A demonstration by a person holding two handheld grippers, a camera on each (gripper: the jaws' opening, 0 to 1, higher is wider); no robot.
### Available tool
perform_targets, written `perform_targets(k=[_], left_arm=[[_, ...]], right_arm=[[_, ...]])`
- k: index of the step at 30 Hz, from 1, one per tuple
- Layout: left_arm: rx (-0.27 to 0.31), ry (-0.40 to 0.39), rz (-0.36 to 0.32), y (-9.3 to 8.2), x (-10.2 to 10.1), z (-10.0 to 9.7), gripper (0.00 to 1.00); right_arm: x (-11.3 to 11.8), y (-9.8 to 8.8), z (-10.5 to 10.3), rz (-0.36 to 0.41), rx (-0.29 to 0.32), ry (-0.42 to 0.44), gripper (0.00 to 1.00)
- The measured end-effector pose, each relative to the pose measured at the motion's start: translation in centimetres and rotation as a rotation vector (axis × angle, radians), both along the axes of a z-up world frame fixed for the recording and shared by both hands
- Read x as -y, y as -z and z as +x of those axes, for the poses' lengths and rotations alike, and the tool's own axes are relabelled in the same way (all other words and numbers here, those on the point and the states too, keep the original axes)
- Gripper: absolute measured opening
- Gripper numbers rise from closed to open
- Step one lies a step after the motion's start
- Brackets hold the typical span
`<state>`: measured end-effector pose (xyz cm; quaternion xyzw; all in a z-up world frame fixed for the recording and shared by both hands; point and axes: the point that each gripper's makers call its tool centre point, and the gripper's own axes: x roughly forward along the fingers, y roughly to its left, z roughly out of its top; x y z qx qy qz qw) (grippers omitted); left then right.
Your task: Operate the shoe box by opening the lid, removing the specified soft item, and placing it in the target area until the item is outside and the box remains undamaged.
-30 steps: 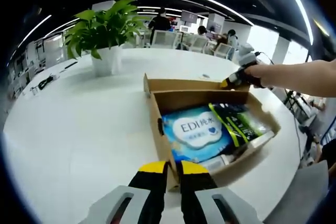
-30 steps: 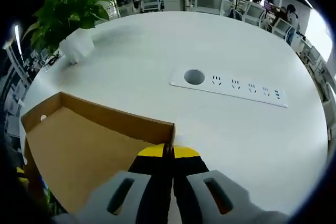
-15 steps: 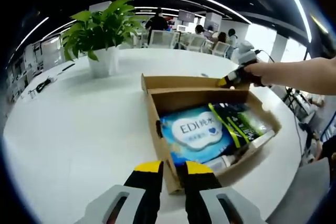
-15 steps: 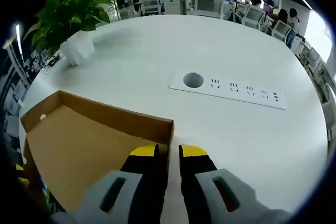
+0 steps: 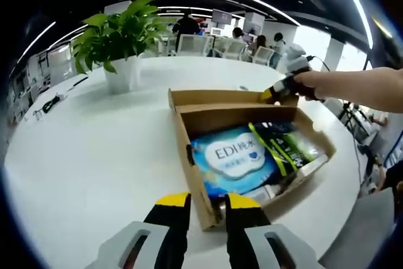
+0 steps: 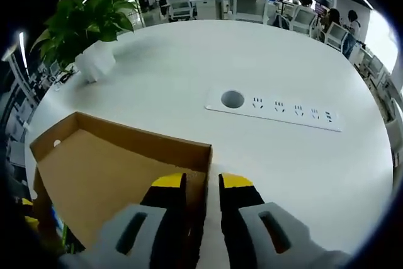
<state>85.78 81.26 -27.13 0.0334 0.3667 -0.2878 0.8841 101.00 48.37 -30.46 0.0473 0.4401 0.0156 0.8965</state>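
Cardboard, plain brown, makes up the shoe box (image 5: 195, 174) that sits open on a round white table (image 5: 94, 143), its lid (image 6: 101, 174) folded back and lying with its inside face up. Inside the box lies a soft blue-and-white pack (image 5: 233, 159) printed with "EDI", and just beside it a dark green pack (image 5: 286, 146) with pale stripes; something white shows under them at the near edge, too small to make out.

In the left gripper view, the left gripper (image 5: 208, 203) stands at the box's near corner with its yellow-tipped jaws parted a little — the corner wall sits in the gap between them, though contact is hard to judge. The right gripper (image 5: 277, 92) comes into that view from the right, held in a person's hand (image 5: 315, 83), at the far right corner of the lid.

In the right gripper view, the right gripper (image 6: 201, 184) has its jaws slightly apart, straddling the lid's corner wall — gripping nothing firmly, as far as can be told.

A potted green plant (image 5: 119, 39) in a white pot stands well apart from the box. A white power strip (image 6: 277, 110) with a round hole is set into the tabletop beyond the lid.
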Motion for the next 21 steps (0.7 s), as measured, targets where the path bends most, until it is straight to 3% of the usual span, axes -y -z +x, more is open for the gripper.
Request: perform_targets(k=[9, 14, 19, 21], left_arm=[[0.03, 0.01, 0.005, -1.7, 0.0, -0.4, 0.22], [0.044, 0.021, 0.001, -2.7, 0.2, -0.5, 0.22], [0.053, 0.034, -0.006, -3.6, 0.5, -1.2, 0.22], [0.054, 0.038, -0.008, -3.8, 0.6, -1.6, 0.22]], right_arm=[[0.1, -2.8, 0.5, 0.017, 0.047, 0.002, 0.22], [-0.6, -5.5, -0.8, 0.041, 0.09, 0.01, 0.22], [-1.6, -7.4, -2.7, 0.045, 0.115, 0.0, 0.23], [-1.5, -7.5, -2.4, 0.05, 0.124, -0.002, 0.23]])
